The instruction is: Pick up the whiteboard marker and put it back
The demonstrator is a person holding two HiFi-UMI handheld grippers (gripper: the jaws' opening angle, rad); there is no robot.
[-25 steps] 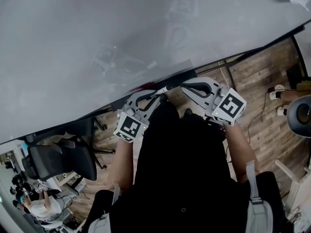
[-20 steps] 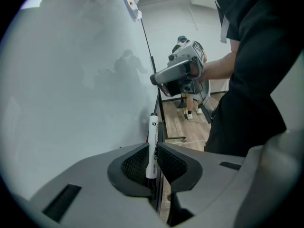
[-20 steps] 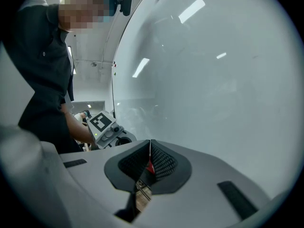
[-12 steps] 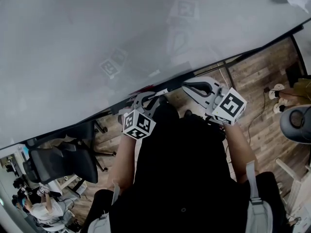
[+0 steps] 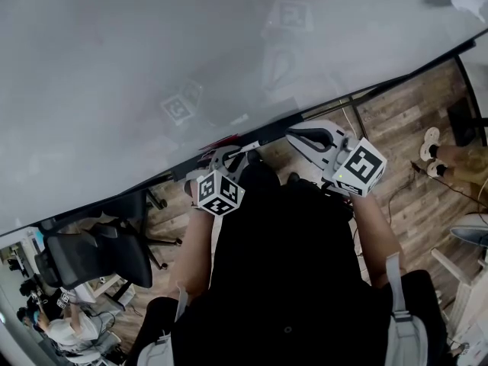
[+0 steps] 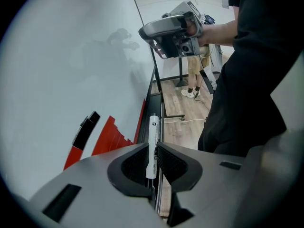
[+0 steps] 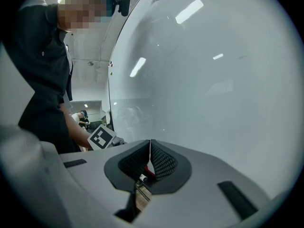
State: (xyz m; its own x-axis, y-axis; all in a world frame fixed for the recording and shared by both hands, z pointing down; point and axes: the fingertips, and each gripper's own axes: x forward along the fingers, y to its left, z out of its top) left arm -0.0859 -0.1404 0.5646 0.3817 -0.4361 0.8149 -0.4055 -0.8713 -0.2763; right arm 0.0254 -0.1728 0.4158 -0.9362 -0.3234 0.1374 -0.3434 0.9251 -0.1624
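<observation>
In the left gripper view a white whiteboard marker (image 6: pixel 153 137) stands clamped between the jaws of my left gripper (image 6: pixel 152 147), its tip pointing forward along the black tray (image 6: pixel 156 90) at the whiteboard's lower edge. It hangs just over the tray; whether it touches is unclear. The head view shows the left gripper (image 5: pixel 232 157) at the tray (image 5: pixel 381 86), left of my right gripper (image 5: pixel 294 134). The right gripper (image 7: pixel 150 144) is shut with nothing between its jaws, held close to the whiteboard (image 7: pixel 204 70).
A red item (image 6: pixel 110 136) and a black piece (image 6: pixel 86 128) sit at the board's lower edge beside the left jaw. A black office chair (image 5: pixel 91 254) stands on the wood floor at lower left. Someone's feet (image 5: pixel 435 147) and a cable are at the right.
My left gripper has turned and shifted slightly right along the tray, its marker cube rotating. The right gripper has stayed still. The feet at the right have moved.
</observation>
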